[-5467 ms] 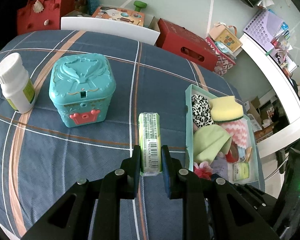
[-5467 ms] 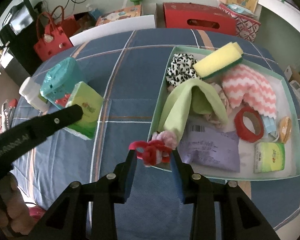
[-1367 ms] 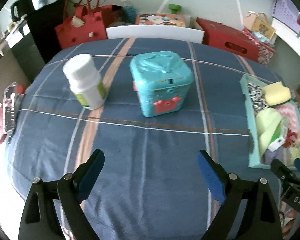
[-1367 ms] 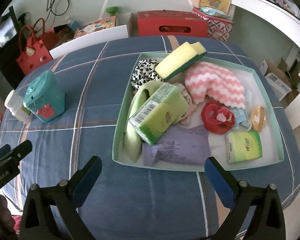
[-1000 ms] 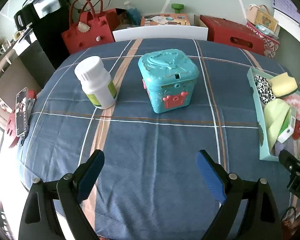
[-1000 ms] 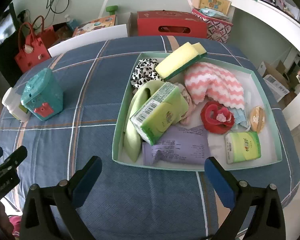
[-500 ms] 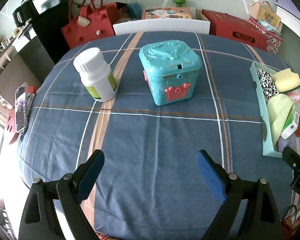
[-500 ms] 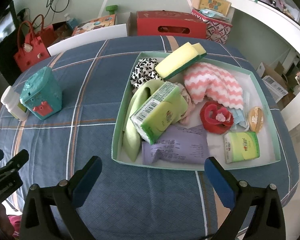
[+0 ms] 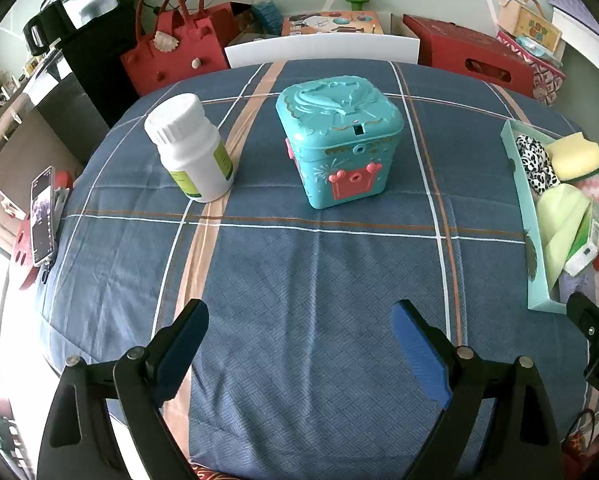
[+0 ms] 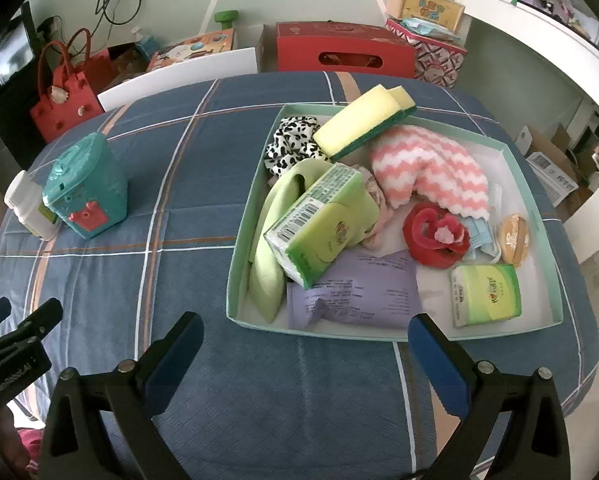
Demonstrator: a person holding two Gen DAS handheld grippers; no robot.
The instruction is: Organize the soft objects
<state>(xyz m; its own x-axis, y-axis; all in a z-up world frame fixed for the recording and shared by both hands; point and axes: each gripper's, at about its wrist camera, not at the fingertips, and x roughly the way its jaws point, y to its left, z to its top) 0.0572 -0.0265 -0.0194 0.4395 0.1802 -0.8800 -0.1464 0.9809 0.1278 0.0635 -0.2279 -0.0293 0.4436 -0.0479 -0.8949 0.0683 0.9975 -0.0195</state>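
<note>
Both grippers are hanging spread wide and empty — the left gripper (image 9: 299, 336) over bare cloth, the right gripper (image 10: 305, 344) just short of the tray (image 10: 235, 280). The soft things are sitting heaped in the tray, the tissue pack (image 10: 319, 228) tilting on the green cloth (image 10: 267, 264) — a nudge might be toppling it. Only the teal box (image 9: 339, 148) and bottle (image 9: 191, 148) are standing outside.

Mint tray (image 10: 537, 216) holds the soft things — green tissue pack (image 10: 319, 226) tilted atop lime cloth (image 10: 267, 264), pink-striped towel (image 10: 431, 168).
</note>
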